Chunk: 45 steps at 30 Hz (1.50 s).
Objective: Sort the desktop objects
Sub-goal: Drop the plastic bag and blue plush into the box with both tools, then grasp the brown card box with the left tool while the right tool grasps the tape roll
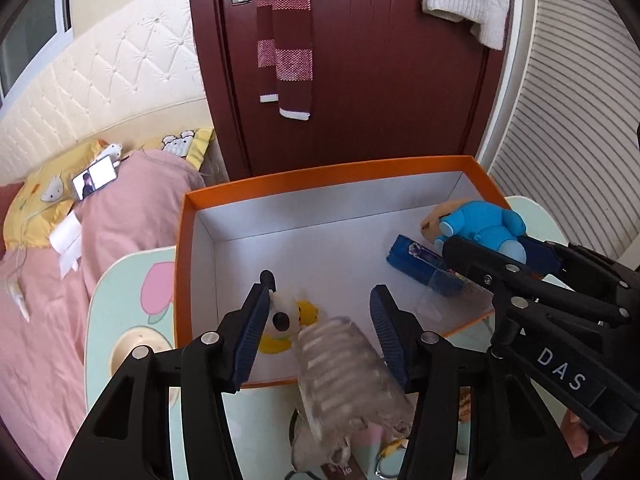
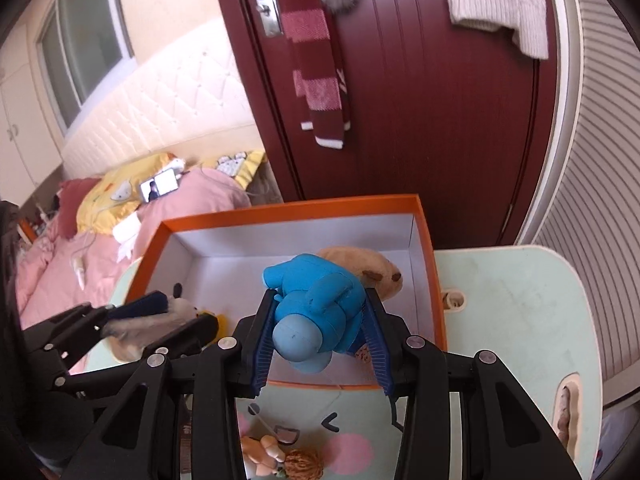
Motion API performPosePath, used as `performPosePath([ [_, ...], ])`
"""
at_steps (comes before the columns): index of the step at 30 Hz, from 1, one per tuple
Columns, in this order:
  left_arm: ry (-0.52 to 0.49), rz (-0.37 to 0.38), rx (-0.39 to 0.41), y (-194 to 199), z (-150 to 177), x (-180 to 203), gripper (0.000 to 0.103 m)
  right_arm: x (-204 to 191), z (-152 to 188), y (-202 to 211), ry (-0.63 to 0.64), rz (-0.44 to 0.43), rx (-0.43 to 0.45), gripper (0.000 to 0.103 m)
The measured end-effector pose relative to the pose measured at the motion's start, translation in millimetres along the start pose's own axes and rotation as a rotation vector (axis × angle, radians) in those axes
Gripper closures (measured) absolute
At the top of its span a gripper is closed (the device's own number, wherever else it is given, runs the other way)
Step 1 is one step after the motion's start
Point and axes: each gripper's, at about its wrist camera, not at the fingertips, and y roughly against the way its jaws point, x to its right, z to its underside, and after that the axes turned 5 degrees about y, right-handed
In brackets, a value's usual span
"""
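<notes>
Both grippers over orange-rimmed white-lined cardboard box (image 2: 428,240) on pale green cartoon-print table (image 2: 520,300).
Right gripper (image 2: 322,320) clamped on blue rounded plastic figure (image 2: 316,312), held above box's near edge. Left gripper (image 1: 320,312) jaws wide apart, blurred clear ribbed plastic item (image 1: 344,372) between them, grip unclear. Small white-yellow plush toy (image 1: 288,320), blue rectangular case (image 1: 420,268), brown plush (image 2: 372,268) lie inside box.
</notes>
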Motion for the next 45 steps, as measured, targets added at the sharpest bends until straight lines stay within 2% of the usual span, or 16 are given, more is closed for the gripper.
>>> performPosePath([
  [7,-0.021,-0.009,0.016,-1,-2,2,0.05,13,2,-9,-0.041,0.007,-0.033,0.063],
  [12,0.021,0.033,0.012,0,-7,-6,0.051,16,4,-11,-0.042,0.015,-0.047,0.062],
  [15,0.052,0.061,0.032,6,-8,-11,0.048,15,4,-7,-0.043,0.011,-0.028,0.061],
  [18,0.075,0.08,0.049,14,-8,-17,0.039,14,2,2,-0.035,0.013,0.005,0.051],
  [23,0.125,0.168,0.066,40,1,-39,0.039,10,-1,32,0.003,0.009,0.087,0.049],
  [27,0.158,0.243,0.046,61,23,-65,0.039,14,12,60,-0.003,-0.05,0.125,0.044],
  [28,0.161,0.253,0.039,65,29,-70,0.039,16,19,65,-0.003,-0.059,0.129,0.043],
  [30,0.144,0.219,0.039,68,42,-74,0.039,18,31,75,-0.003,-0.077,0.135,0.043],
  [33,0.107,0.175,0.036,66,65,-73,0.039,20,52,81,-0.002,-0.102,0.113,0.043],
  [37,0.146,0.21,-0.012,49,89,-71,0.039,12,73,72,0.042,-0.129,0.043,0.043],
  [39,0.133,0.204,-0.041,39,94,-65,0.039,4,78,63,0.068,-0.144,0.008,0.043],
  [42,0.134,0.196,-0.003,40,96,-62,0.039,-3,84,55,0.074,-0.144,-0.004,0.043],
  [45,0.135,0.206,0.0,44,99,-67,0.04,-3,91,51,0.077,-0.138,-0.016,0.043],
])
